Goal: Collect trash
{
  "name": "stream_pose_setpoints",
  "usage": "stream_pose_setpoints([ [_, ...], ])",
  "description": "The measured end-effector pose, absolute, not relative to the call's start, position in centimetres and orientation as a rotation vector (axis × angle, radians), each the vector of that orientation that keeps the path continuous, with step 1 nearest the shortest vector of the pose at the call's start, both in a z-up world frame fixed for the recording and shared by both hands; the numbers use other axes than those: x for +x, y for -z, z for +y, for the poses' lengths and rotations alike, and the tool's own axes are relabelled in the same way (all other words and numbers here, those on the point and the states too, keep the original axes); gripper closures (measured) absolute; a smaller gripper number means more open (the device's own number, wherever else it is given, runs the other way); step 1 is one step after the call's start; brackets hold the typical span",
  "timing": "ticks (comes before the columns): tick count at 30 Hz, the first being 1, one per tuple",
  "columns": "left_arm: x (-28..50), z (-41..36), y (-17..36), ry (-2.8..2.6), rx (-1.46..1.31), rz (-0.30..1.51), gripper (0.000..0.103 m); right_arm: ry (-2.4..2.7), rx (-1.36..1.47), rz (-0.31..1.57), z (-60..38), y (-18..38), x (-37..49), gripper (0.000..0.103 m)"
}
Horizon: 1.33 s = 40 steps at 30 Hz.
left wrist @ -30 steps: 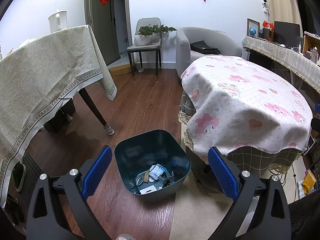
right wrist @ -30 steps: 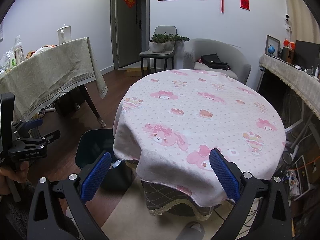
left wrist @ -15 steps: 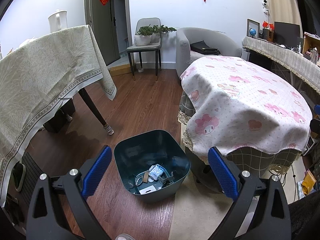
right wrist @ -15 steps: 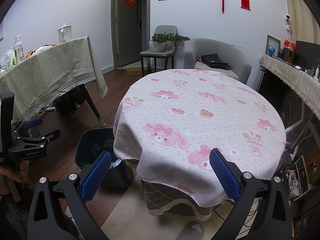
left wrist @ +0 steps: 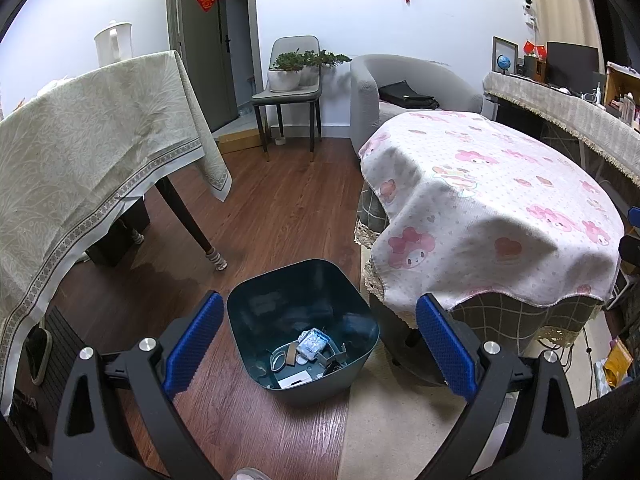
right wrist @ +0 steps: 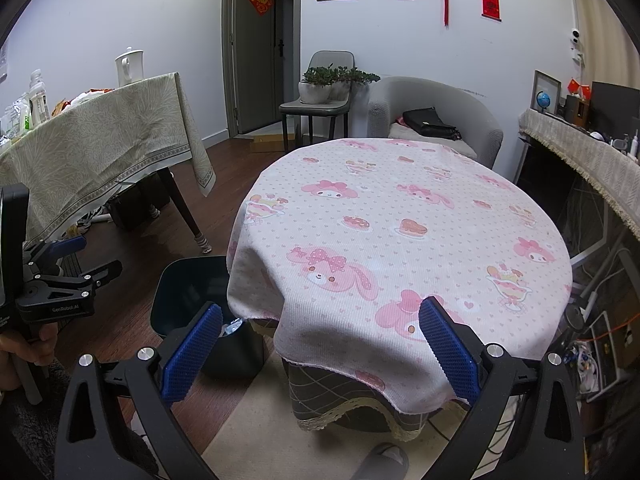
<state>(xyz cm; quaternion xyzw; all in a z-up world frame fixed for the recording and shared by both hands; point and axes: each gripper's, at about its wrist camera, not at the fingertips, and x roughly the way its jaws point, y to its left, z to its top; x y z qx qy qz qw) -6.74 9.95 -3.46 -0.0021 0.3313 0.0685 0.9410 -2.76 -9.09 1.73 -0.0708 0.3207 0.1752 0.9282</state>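
Trash (left wrist: 310,346) sits heaped in the dark bin (left wrist: 256,308) beside the pink-clothed bench (right wrist: 400,220), whose top looks bare, both claws, left (left wrist: 318,344) and right (right wrist: 320,350), spread and empty, so collecting seems about done.

The left wrist view looks steeply down from just above the bin (left wrist: 303,322), close enough to see into it, with the round table (left wrist: 492,200) to the bin's right. The right wrist view sits higher and further right of the bin (right wrist: 188,292), facing across the round table (right wrist: 400,232), which hides part of the bin. Both share bin, round table and the far chair (left wrist: 294,76).
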Motion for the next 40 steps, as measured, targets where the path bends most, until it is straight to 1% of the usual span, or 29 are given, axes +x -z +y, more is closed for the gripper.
stream_pose_setpoints([
  [40,-6.48,9.94,3.76,-0.139,-0.007,0.690,0.005,-0.359,-0.149,0.661,-8.91,-1.53,-2.77,0.004],
])
